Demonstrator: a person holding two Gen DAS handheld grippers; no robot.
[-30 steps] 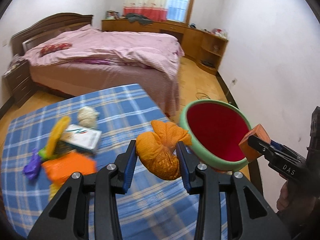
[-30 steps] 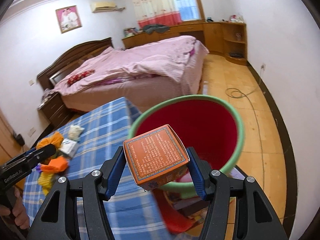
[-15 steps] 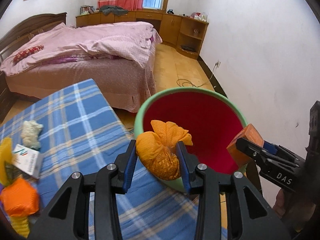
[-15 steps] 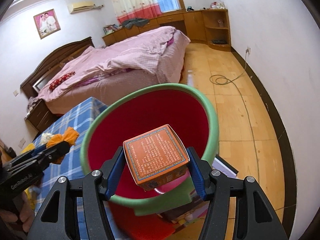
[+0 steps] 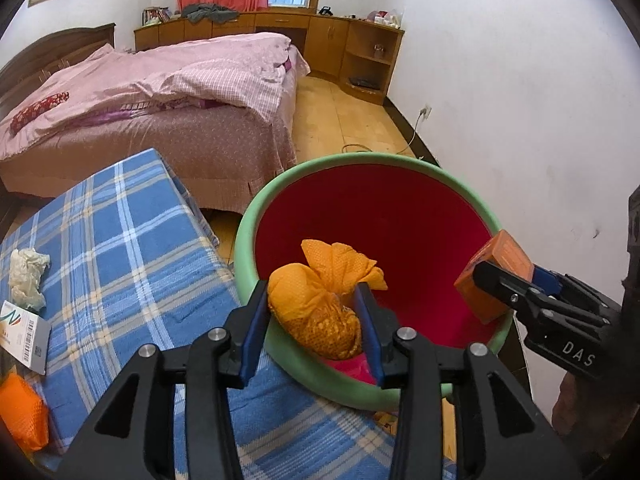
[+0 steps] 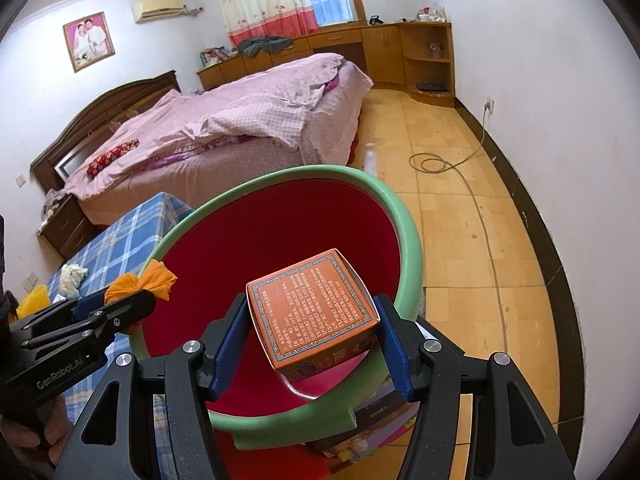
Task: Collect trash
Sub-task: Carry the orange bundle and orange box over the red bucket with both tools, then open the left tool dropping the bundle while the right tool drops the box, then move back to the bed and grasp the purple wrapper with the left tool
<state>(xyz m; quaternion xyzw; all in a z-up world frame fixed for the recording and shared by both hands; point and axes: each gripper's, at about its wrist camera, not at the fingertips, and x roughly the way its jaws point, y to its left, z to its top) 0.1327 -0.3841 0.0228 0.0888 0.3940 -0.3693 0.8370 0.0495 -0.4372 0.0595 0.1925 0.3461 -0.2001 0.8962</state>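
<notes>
Your left gripper [image 5: 312, 320] is opening its fingers around the orange mesh bundle [image 5: 320, 304], which sits between the pads above the near rim of the green-rimmed red bin [image 5: 360, 164]. Your right gripper [image 6: 310, 340] has its fingers clamped on the orange box [image 6: 312, 304], tilted over the bin's mouth. On the blue plaid tabletop [image 5: 120, 240] just beside the bin lie a crumpled tissue [image 5: 26, 272], a white packet [image 5: 24, 336] and an orange wrapper [image 5: 22, 416].

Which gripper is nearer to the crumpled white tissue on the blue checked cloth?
Left. The left gripper, its jaws opening around the orange bundle, is at the bin's table side, closer to the tissue. The right gripper with the box is over the bin's far side.
</notes>
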